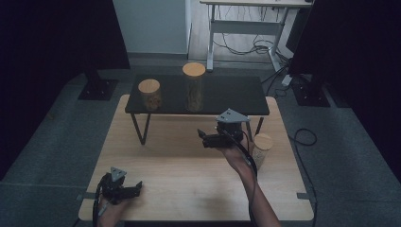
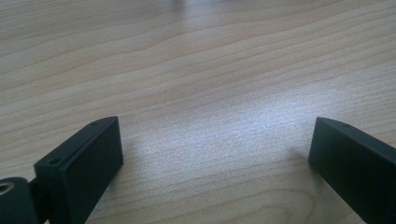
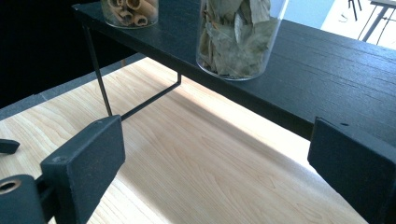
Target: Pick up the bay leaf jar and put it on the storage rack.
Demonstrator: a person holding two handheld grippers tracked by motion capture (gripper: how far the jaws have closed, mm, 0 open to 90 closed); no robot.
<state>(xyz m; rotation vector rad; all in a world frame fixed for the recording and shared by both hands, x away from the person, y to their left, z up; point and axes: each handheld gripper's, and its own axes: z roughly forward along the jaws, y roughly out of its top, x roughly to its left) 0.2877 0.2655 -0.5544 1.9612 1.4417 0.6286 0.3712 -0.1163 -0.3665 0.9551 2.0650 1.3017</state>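
Two clear jars with round wooden lids stand on a black shelf (image 1: 227, 94): a short one (image 1: 150, 94) at the left and a tall one (image 1: 194, 87) beside it. The right gripper view shows dried leaves in the tall jar (image 3: 238, 37) and rolled brown pieces in the short jar (image 3: 130, 11). A third lidded jar (image 1: 262, 149) stands on the wooden table (image 1: 179, 170), just right of the right hand. My right gripper (image 1: 203, 138) (image 3: 217, 135) hovers open in front of the shelf, empty. My left gripper (image 1: 137, 188) (image 2: 215, 135) is open low over the table's near left corner.
The shelf (image 3: 327, 70) stands on thin black wire legs (image 3: 100, 79) with open space beneath it. A cable (image 1: 248, 158) trails along the right forearm. Dark stands, a grey floor and a white desk frame (image 1: 246, 28) lie beyond the table.
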